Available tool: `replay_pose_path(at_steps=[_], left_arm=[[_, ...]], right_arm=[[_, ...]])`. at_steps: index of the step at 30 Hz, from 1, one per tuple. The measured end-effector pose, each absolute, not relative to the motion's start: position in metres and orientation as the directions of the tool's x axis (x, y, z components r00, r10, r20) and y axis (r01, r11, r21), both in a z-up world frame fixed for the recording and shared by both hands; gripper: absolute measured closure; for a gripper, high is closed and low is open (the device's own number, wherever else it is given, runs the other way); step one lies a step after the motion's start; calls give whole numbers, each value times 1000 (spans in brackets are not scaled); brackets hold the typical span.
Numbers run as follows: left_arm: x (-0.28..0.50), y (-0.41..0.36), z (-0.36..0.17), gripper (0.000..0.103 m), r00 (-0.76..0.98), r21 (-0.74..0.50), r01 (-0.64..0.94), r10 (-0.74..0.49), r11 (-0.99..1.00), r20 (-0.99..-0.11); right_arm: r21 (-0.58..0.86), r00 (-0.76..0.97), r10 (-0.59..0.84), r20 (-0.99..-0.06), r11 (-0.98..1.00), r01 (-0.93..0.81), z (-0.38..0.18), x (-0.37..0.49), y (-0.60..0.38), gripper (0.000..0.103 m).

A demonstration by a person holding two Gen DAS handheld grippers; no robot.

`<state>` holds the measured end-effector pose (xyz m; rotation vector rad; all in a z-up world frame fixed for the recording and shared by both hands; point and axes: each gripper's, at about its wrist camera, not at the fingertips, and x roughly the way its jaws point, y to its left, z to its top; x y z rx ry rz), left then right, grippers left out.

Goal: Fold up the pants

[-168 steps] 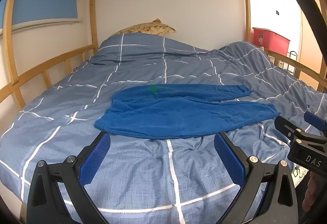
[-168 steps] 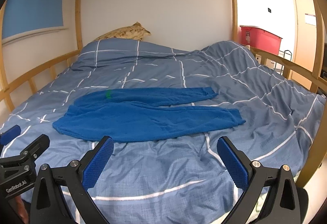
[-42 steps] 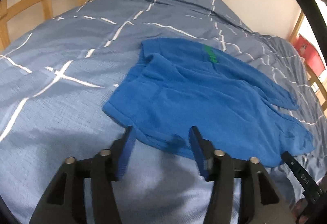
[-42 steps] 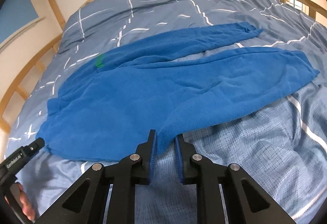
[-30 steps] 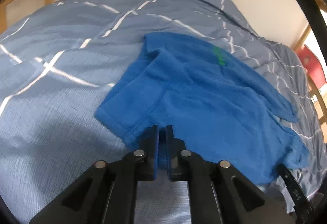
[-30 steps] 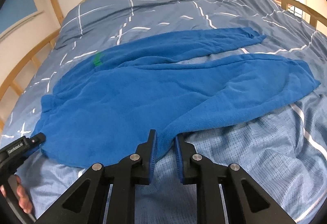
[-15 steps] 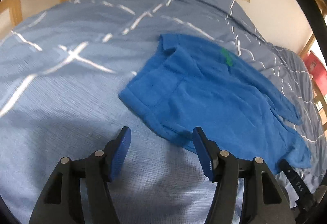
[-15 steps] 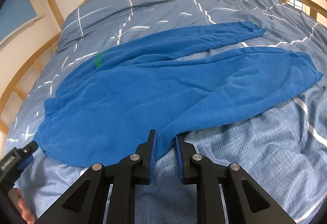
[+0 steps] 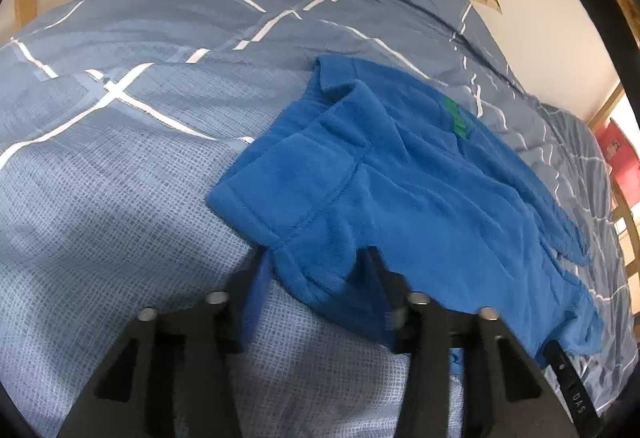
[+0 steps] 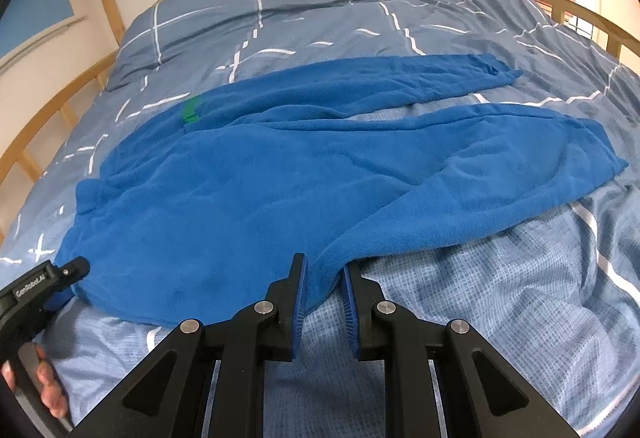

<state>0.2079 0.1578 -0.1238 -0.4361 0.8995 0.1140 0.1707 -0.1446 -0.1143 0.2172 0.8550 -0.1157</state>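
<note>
Bedding first: our blue-checked duvet (image 10: 500, 318) carries everything. Our right gripper (image 10: 323, 278) is pinched narrow on the near edge of the blue pants (image 10: 280, 178), towards the duvet's front edge. Our left gripper (image 9: 316, 270) has just been closing, with the waistband corner (image 9: 304, 258) between its jaws; we cannot tell whether they bite yet. Both legs lie spread out and apart, so we judge no fold made; all folding remains.

Both grippers low at the bed's near edge.
Left gripper (image 9: 316, 274) jaws, just closing, straddle the pants (image 9: 400, 174) hem, not clamped; right gripper (image 10: 323, 290) pinches a fold; a hand (image 10: 48, 386) grips the left handle.
</note>
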Motion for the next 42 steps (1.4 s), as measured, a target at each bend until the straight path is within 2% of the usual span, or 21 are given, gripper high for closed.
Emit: replay_pose_path(at_steps=[4,9,17,24,28,33,35,37,38,39,40,42], left_arm=[[196,161,-113,73,668,-385,-265,-119,884,-735],[190,159,-98,75,705,-389,-247,-111,888,-701],[192,148,-101,83,649,-257,-252,-34,933,-760],[172,144,-90,84,650,-208,-246,2,947,-760],[175,144,-97,84,624,-192,-266,17,945,-781],[179,143,-109,81,604,-172,-274,30,946,-797],[178,142,-110,80,605,-166,-273,35,947,-795],[176,142,-108,71,617,-166,-268,37,949,-786],[175,141,-106,62,621,-160,-269,44,950,-782],[174,140,-106,60,627,-159,-267,46,950,-778],[175,140,-106,61,626,-158,-262,43,952,-778],[179,141,-113,77,613,-188,-241,-1,952,-790]], right_arm=[[142,652,-14,-758,972,186,-114,170,-144,84],[170,655,7,-756,968,186,-115,172,-148,84],[191,659,25,-751,965,182,-114,170,-154,85],[192,709,23,-705,968,160,-96,142,-158,89],[193,678,34,-734,968,161,-103,141,-159,89],[200,643,51,-764,966,161,-117,144,-160,88],[209,633,55,-772,963,172,-119,145,-163,81],[209,633,52,-772,962,176,-119,146,-164,74],[206,643,47,-765,963,176,-118,145,-165,72],[202,651,41,-758,963,176,-116,143,-166,70],[206,660,39,-751,962,178,-115,142,-167,70],[220,666,51,-744,960,173,-114,143,-167,70]])
